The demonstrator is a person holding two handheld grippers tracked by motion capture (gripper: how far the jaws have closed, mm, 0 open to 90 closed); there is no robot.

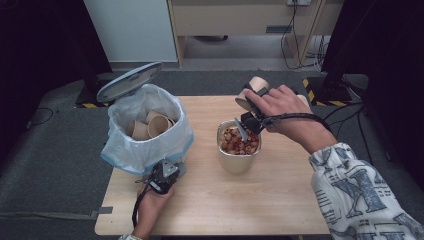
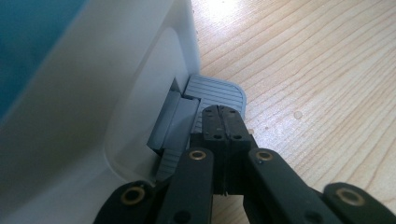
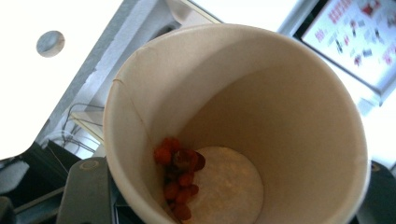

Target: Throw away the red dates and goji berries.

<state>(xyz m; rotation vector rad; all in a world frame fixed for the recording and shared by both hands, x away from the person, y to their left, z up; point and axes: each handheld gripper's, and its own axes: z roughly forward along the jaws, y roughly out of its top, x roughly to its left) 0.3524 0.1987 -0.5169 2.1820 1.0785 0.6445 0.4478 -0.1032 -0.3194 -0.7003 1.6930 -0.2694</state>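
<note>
A tan paper cup point(image 1: 252, 90) is sitting tipped on its side above the far rim of a metal container point(image 1: 239, 161), its mouth seemingly facing down toward it. In the right gripper view the cup point(image 3: 243, 116) is showing a pale interior with a few reddish-orange pieces point(image 3: 180, 179) clinging near its bottom. The container is standing upright near the middle of the counter point(image 1: 280, 200), holding a heap of the same reddish pieces point(image 1: 240, 142).
</note>
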